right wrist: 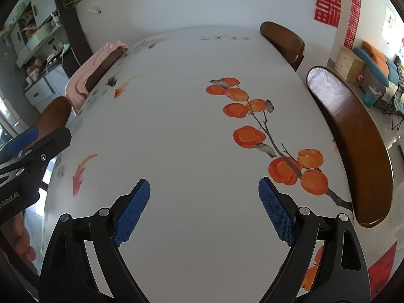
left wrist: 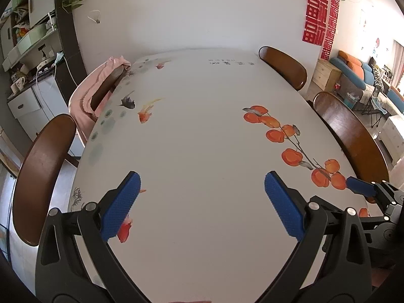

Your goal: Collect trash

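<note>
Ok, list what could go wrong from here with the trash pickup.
1. No trash shows on the table; its printed fish and fruit could be mistaken for litter.
2. The left gripper and right gripper hang open close together, each showing at the edge of the other's view, so a sideways move might knock them together.
3. The pink cloth draped on a chair could snag a finger reaching that way.

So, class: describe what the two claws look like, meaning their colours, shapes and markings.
Both the left claw and right claw have black curved plastic frames, silver round rivets and blue textured fingers. The left claw's side shows white lettering in the right wrist view.
</note>
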Demonstrator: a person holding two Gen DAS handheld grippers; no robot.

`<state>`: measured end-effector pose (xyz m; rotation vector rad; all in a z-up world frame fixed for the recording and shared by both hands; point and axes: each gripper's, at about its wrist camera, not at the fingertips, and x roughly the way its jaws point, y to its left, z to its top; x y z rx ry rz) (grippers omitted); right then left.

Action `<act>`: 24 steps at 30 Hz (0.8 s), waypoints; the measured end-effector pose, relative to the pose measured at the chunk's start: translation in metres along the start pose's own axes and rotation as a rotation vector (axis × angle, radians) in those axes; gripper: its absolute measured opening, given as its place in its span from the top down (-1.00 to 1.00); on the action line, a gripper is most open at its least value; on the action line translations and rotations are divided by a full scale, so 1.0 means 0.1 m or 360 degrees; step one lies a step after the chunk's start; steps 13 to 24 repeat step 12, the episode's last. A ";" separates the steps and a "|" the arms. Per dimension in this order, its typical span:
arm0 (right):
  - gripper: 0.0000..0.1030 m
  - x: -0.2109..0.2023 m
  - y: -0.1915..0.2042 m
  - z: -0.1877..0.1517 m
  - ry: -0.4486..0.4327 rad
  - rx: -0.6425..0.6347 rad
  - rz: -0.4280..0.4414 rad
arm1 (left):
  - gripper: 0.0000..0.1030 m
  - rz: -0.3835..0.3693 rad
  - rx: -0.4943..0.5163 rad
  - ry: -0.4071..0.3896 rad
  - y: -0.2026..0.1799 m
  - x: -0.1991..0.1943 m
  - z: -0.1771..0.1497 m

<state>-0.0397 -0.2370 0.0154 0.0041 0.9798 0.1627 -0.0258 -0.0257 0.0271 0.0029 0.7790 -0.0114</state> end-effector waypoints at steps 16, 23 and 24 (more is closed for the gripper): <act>-0.69 0.00 -0.03 0.00 0.0002 0.0011 -0.0006 | -0.87 0.0014 -0.0001 0.0027 -0.02 0.03 -0.01; -0.69 0.00 -0.03 0.00 0.0002 0.0011 -0.0006 | -0.87 0.0014 -0.0001 0.0027 -0.02 0.03 -0.01; -0.69 0.00 -0.03 0.00 0.0002 0.0011 -0.0006 | -0.87 0.0014 -0.0001 0.0027 -0.02 0.03 -0.01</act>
